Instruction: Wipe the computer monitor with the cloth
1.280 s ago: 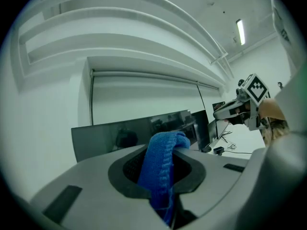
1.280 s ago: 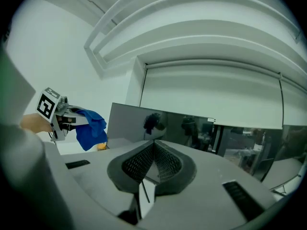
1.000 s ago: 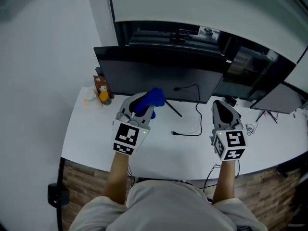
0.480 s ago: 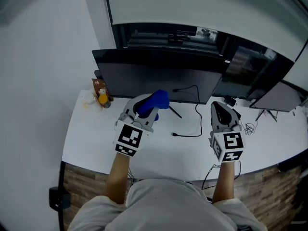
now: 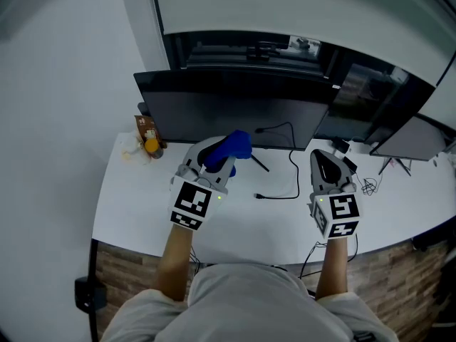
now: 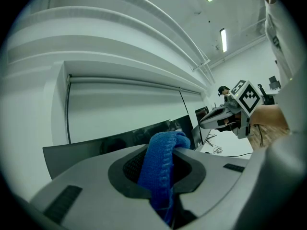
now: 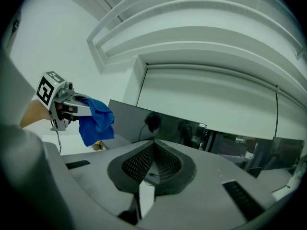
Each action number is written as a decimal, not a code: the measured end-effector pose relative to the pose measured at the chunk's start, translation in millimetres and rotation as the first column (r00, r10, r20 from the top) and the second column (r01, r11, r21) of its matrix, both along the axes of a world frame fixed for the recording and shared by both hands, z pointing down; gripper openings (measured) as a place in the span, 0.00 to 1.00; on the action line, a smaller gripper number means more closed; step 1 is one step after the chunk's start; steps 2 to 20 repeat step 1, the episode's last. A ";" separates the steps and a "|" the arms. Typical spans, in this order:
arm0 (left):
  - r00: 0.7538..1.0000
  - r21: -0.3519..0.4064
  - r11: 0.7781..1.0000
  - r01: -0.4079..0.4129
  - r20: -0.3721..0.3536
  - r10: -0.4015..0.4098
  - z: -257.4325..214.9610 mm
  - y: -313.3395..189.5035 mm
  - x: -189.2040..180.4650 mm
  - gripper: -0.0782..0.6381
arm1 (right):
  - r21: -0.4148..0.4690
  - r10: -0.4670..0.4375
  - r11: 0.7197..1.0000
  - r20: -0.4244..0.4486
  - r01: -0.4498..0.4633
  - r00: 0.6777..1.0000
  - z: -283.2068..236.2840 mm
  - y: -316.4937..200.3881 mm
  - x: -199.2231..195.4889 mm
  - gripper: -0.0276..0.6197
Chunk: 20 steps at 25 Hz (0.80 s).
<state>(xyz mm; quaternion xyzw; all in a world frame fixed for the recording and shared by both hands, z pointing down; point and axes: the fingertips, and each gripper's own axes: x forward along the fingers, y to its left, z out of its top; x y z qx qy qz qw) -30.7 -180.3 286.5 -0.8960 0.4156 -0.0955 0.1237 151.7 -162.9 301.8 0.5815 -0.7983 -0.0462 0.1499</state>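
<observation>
Nudged slightly rightward, left tool clamps cloth just below the monitor, nearer than closed, empty right tool

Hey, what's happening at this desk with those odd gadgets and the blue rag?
A person at a white desk holds a handheld tool in each hand. The left tool is clamped on a blue cloth, raised near the lower edge of the dark monitor; I can't tell whether the cloth touches the screen. The right tool is closed on nothing and hovers over the desk beside a loose black cable.
</observation>
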 end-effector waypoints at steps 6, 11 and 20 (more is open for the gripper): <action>1.000 0.003 1.000 -0.002 0.000 0.002 -0.9 0.1 0.1 0.22 | -0.002 0.000 1.000 -0.001 0.000 1.000 1.1 0.2 -0.6 0.06; 1.000 0.003 1.000 -0.002 0.000 0.002 -0.9 0.1 0.1 0.22 | -0.002 0.000 1.000 -0.001 0.000 1.000 1.1 0.2 -0.6 0.06; 1.000 0.003 1.000 -0.002 0.000 0.002 -0.9 0.1 0.1 0.22 | -0.002 0.000 1.000 -0.001 0.000 1.000 1.1 0.2 -0.6 0.06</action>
